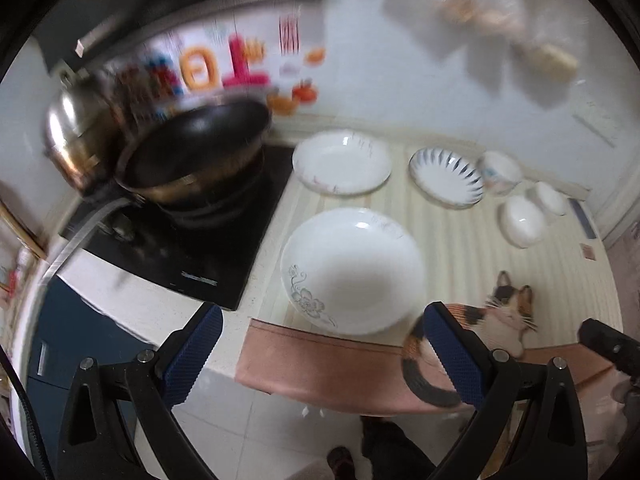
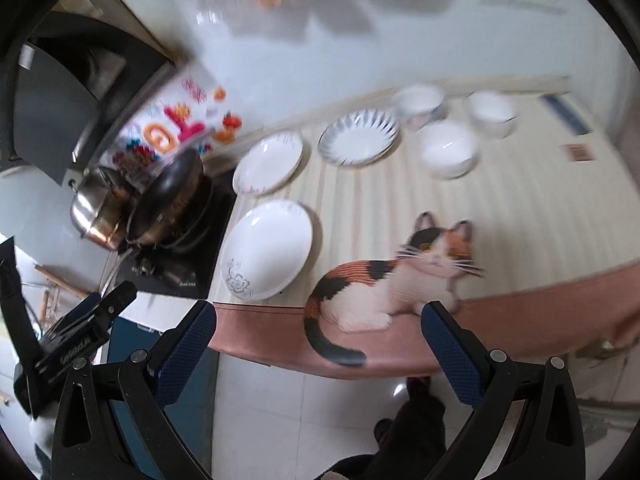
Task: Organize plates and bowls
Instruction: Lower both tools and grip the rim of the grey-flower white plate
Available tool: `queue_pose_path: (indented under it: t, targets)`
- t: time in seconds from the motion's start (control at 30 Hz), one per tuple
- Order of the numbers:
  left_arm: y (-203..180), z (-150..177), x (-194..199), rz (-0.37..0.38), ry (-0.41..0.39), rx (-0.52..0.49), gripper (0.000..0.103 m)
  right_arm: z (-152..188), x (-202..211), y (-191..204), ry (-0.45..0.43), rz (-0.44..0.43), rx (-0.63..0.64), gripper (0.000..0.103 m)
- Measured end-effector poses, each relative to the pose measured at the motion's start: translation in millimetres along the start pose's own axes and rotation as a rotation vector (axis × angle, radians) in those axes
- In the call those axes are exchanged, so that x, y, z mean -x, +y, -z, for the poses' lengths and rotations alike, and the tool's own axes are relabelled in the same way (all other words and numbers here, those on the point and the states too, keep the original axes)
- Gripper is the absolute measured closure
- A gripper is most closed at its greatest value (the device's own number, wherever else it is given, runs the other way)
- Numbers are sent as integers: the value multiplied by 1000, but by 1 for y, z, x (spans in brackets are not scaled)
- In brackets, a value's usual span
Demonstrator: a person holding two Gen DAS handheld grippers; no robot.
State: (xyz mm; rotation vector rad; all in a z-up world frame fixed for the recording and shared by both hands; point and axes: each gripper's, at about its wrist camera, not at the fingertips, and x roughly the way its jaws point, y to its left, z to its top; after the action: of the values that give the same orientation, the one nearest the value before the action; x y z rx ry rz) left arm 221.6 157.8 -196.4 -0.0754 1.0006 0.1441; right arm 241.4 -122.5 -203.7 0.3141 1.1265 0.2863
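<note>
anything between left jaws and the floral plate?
Only the mat's pink edge; the floral plate sits just beyond the open left gripper, per left wrist view.

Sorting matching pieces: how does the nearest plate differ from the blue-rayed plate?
The nearest plate is plain white with one grey flower at its rim; the blue-rayed plate has dark rays all around. The nearest plate lies by the mat's front edge beside the stove, the rayed one farther back near the bowls. Both are empty.
</note>
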Motion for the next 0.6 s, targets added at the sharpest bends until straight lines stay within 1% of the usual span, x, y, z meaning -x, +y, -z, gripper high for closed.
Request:
queue_pose_path:
  t: [0.07,0.13,0.2,0.23,0.3,0.37,0.4,0.43,0.47,0.5,0.53,0.57,0.6]
  targets:
    - [11,-14,-47,4,84,29,2,-19,-54,-4,67,-31,7,0]
    - [17,-20,-77,7,130,55,3,-34,-100,-7,130,-68,10,0]
    - [26,-28,-116,-7,182,80,6,-50,-146,-7,182,-80,22,1]
    - [28,-29,-127,-7,197,85,7,-58,-173,-6,213,-94,26,2]
    - [36,-32,-155,4,249,111,8,-68,-202,-6,247,-128,31,5]
    - [42,-32,-178,18,294,131,8,-79,-236,-2,285,-130,42,7]
    - [44,-32,-187,24,308,137,8,-85,-252,-1,300,-142,42,10]
    - [47,-31,-195,27,322,144,8,-86,-258,1,309,-158,37,15]
    - [49,-30,-203,34,336,151,8,-89,-268,2,324,-168,34,17]
    - [51,-31,-210,42,348,155,12,-92,-281,3,340,-169,33,19]
    - [53,-29,-214,54,357,162,15,-93,-289,3,350,-173,32,23]
    - [55,-27,-219,74,371,169,23,-94,-298,4,363,-179,34,26]
    - [56,-25,-223,84,388,172,33,-94,-306,6,381,-186,37,33]
